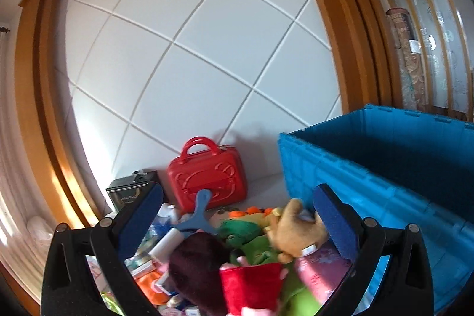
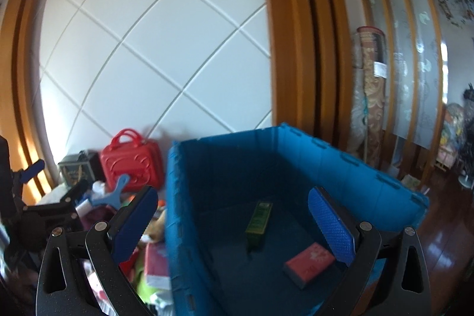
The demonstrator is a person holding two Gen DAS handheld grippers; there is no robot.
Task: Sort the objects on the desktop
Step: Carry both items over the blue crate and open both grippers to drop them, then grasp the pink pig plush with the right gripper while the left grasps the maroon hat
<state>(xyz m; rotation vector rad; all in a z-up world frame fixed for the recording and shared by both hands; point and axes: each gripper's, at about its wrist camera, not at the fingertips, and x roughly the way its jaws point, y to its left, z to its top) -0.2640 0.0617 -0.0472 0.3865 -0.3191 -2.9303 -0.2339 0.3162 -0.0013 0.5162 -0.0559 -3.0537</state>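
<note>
A heap of toys lies on the desk: a tan plush [image 1: 296, 230], a green plush [image 1: 248, 239], a doll with dark maroon hair [image 1: 198, 265] and a red dress [image 1: 251, 286], a blue paddle [image 1: 195, 215], a pink box [image 1: 320, 271]. My left gripper [image 1: 237, 218] hangs open just above this heap, holding nothing. My right gripper [image 2: 234, 218] is open over the blue crate [image 2: 296, 156]. Inside the crate lie a green box [image 2: 259, 219] and a red box [image 2: 309, 264]. The left gripper [image 2: 53, 206] shows at the left of the right wrist view.
A red toy suitcase [image 1: 207, 179] and a dark box [image 1: 130, 191] stand against the white padded wall [image 1: 192, 55]. The blue crate [image 1: 385, 173] stands right of the heap. A wooden frame, a rolled carpet [image 2: 370, 96] and a slatted screen stand to the right.
</note>
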